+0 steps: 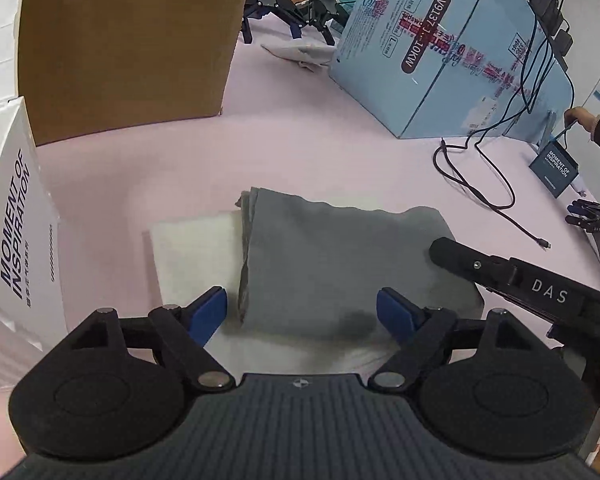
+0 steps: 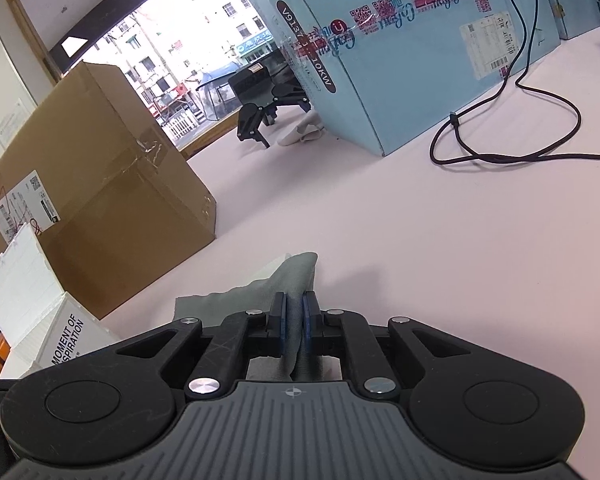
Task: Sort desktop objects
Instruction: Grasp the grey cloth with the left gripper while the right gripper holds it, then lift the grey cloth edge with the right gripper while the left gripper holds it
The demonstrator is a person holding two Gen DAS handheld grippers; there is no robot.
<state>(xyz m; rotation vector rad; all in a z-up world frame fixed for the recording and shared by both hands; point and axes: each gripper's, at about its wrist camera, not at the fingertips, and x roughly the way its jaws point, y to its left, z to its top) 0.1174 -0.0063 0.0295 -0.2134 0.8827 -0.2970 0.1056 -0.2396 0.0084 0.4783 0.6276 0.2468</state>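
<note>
The gray cloth (image 1: pixel 340 264) lies folded on the pink table (image 1: pixel 300 152), partly over a white cloth (image 1: pixel 196 248). The right tool (image 2: pixel 295 316) pinches its edge tight. The left tool (image 1: pixel 300 312) hangs wide apart above it. The gray cloth looks soft, light and floppy, so a corner seems the best place to grab.

A brown carton (image 1: pixel 128 48) stands at the far left of the pink counter (image 1: pixel 300 152), and a white box (image 1: pixel 18 232) printed "MOMENT OF INSPIRATION" sits just in front of it. Opposite them lies a big light-blue carton (image 1: pixel 452 48) with black cables (image 1: pixel 480 184) trailing down onto the counter. Beyond are black robot parts (image 1: pixel 296 8) beside a crumpled white cloth (image 1: pixel 300 54). A small dark box (image 1: pixel 554 174) stands far right.
</note>
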